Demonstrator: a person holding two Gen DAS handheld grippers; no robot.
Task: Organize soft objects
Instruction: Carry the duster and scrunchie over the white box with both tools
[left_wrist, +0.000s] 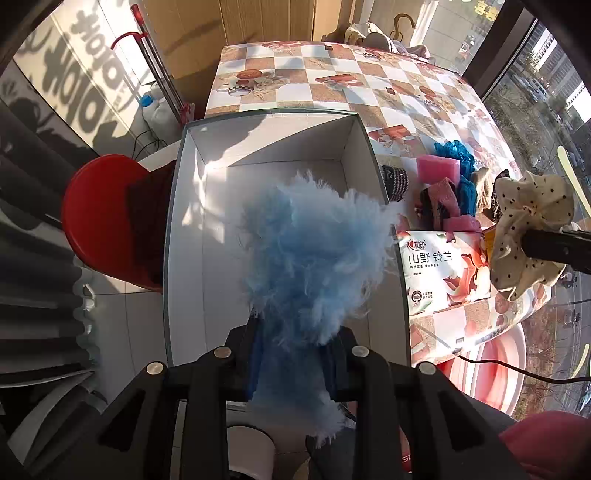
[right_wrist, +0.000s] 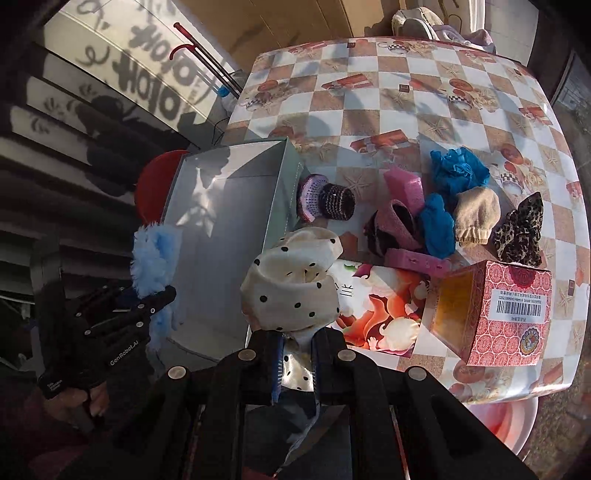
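Covering the table (right_wrist: 424, 110) is a glossy checked oilcloth of white and tan squares printed with cakes and gift boxes, lit by hard sun from the glass wall at the right of the frame. Lower left in the right wrist view, the left gripper (left_wrist: 293, 354) is clenched on a blue fluffy piece (left_wrist: 314, 251), which hangs over the open white box (left_wrist: 192, 206) at the table's left edge. At centre bottom, the right gripper (right_wrist: 295, 354) is clamped on a cream dotted scrunchie (right_wrist: 291, 284), held above a printed tissue pack (right_wrist: 384, 306). Beyond it lie a pink sponge (right_wrist: 404, 186), blue mesh (right_wrist: 460, 170), a beige cloth (right_wrist: 476, 216) and a leopard bow (right_wrist: 521, 230), close together. A red stool (left_wrist: 99, 218) stands left of the box; what sits past the far edge is, perhaps, bundled cloth.
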